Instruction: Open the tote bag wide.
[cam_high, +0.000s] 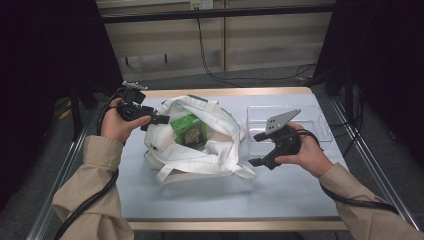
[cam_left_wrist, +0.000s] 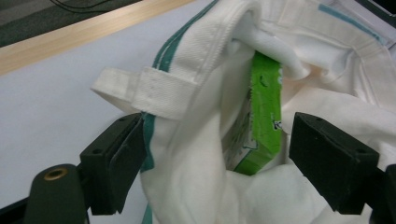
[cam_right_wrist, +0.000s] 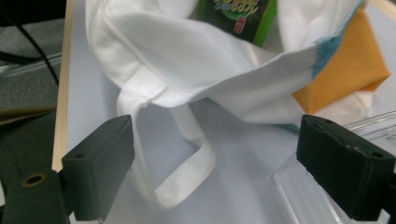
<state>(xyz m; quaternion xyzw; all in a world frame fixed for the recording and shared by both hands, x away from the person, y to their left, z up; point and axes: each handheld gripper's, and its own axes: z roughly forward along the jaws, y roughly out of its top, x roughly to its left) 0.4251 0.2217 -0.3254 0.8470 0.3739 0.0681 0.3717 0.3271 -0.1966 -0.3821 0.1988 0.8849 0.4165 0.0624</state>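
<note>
White cloth bag (cam_high: 195, 145) sits mid-frame with the green box (cam_high: 190, 131) inside. Left gripper (cam_left_wrist: 219, 158) straddles its rim, jaws apart; right gripper (cam_high: 257, 148) hangs open. The floppy rim might slip out, closing the bag.

Left gripper (cam_high: 161, 120) held level in the left hand (cam_high: 119, 125), jaws apart, right gripper (cam_high: 255, 149) in the right hand (cam_high: 305, 155), jaws spread wide, nothing between them, both forearms in beige sleeves.
</note>
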